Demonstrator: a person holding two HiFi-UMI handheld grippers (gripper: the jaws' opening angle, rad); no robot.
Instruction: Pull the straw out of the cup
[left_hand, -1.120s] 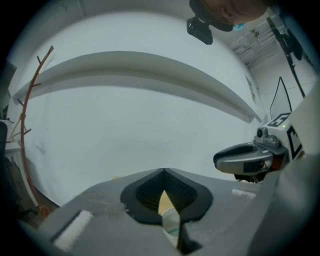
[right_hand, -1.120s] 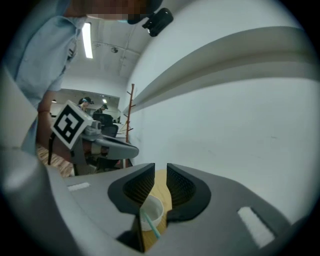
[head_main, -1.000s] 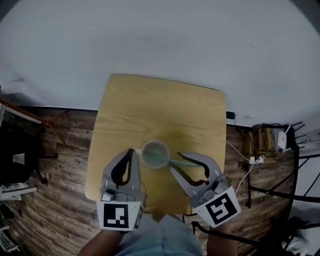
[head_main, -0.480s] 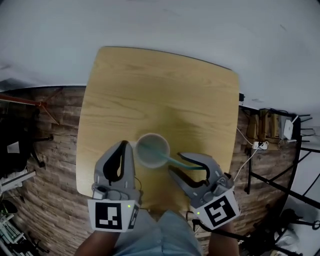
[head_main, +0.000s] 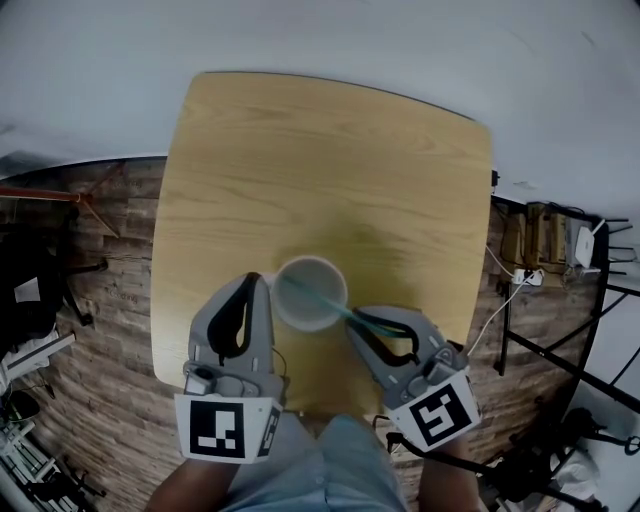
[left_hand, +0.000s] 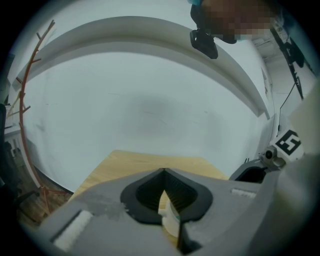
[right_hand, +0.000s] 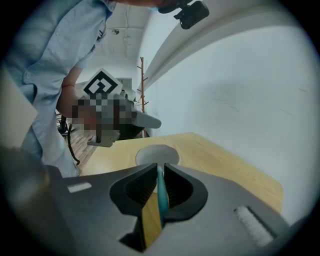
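A white cup (head_main: 310, 292) stands near the front edge of the wooden table (head_main: 300, 150). A teal straw (head_main: 345, 312) leans out of it toward the lower right. My right gripper (head_main: 358, 322) has the straw between its jaws, which are closing and pinch it just outside the rim. In the right gripper view the straw (right_hand: 161, 192) runs up between the tips of the right gripper (right_hand: 160, 170) to the cup (right_hand: 157, 155). My left gripper (head_main: 255, 285) is shut, its tips against the cup's left wall. Past its jaws, the left gripper view shows a bit of the cup (left_hand: 172, 217).
The table stands against a white wall. On the plank floor to the right lie a power strip with cables (head_main: 520, 275) and a black metal frame (head_main: 560, 370). A red rack (head_main: 60, 195) leans at the left.
The right jaws stood wide round the straw and have now narrowed onto it. Both grippers sit slightly lower and closer to the cup. The left gripper stays shut beside it.
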